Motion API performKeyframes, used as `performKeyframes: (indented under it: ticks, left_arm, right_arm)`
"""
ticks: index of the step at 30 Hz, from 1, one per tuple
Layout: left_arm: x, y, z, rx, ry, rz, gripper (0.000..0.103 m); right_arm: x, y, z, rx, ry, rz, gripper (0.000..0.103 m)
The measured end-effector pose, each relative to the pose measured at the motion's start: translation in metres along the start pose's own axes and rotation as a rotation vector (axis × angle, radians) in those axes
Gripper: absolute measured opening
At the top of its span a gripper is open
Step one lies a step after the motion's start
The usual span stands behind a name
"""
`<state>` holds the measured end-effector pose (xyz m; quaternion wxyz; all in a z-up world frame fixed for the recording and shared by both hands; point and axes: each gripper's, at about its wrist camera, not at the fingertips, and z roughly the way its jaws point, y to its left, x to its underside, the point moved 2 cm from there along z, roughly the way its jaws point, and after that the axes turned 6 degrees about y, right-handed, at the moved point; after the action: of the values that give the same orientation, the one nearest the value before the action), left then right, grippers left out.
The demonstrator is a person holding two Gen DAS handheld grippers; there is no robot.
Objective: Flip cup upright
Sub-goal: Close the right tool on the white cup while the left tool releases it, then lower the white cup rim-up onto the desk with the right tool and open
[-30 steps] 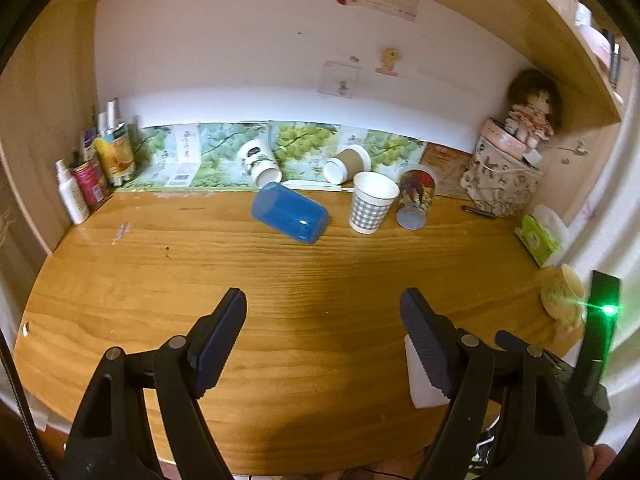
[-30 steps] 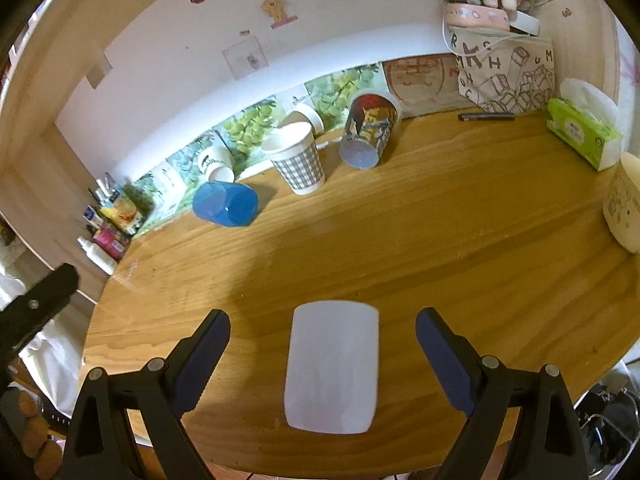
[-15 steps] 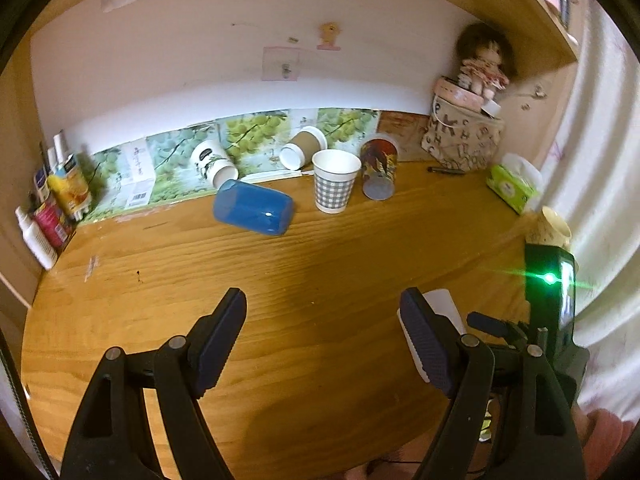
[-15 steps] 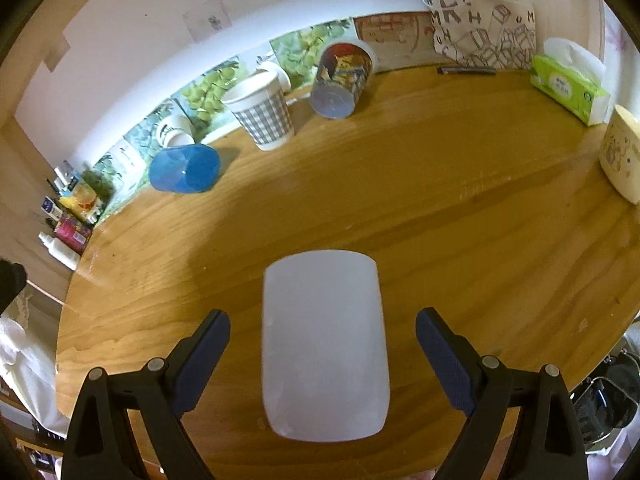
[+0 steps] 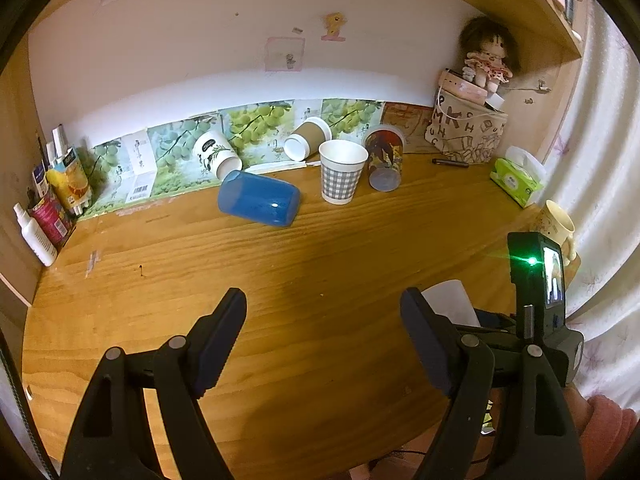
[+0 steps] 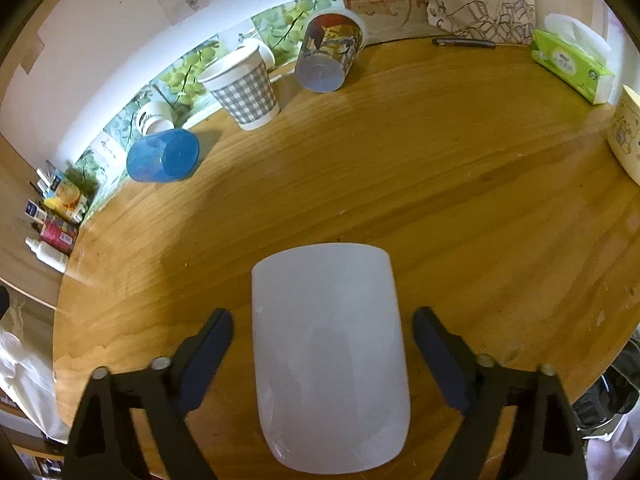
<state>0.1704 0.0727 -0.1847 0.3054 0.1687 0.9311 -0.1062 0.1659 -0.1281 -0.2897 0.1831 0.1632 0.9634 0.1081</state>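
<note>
A frosted white cup [image 6: 328, 356] lies on its side on the wooden desk [image 6: 460, 200], near the front edge. My right gripper [image 6: 323, 356] is open with one finger on each side of the cup, not touching it. In the left wrist view a corner of the white cup [image 5: 450, 304] shows behind the right finger of my left gripper [image 5: 323, 334], which is open and empty above the desk [image 5: 280, 280]. The right gripper's body with a green light [image 5: 536, 276] is at the right.
At the back are a blue cup [image 5: 259, 199] on its side, an upright checked paper cup [image 5: 342, 171], a printed cup [image 5: 385, 160], two tipped paper cups, bottles [image 5: 48, 208] at left, a tissue box [image 5: 516, 182], a bag with a doll [image 5: 468, 132] and a mug [image 5: 554, 226] at right.
My right gripper has moved forward and down so the white cup now sits between its fingers. My left gripper has swung right and pulled back a little.
</note>
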Motion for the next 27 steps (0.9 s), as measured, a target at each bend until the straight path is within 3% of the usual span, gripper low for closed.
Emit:
performKeyframes:
  ticks: [6,14,21,27]
  left_arm:
    - [0.003,0.003,0.0,-0.002,0.008,-0.017,0.082]
    - [0.004,0.005,0.001,-0.002,0.01,-0.036,0.082]
    - [0.004,0.001,0.001,0.006,0.015,-0.032,0.082]
    - [0.005,-0.001,0.001,0.0,0.028,-0.021,0.082]
  right_arm:
    - [-0.003,0.005,0.006,0.022,0.029,-0.036,0.07]
    - [-0.006,0.011,-0.002,0.034,-0.002,-0.082,0.069]
    - [-0.011,0.015,-0.022,0.016,-0.117,-0.125,0.068]
    - [-0.005,0.016,-0.037,0.006,-0.285,-0.171,0.067]
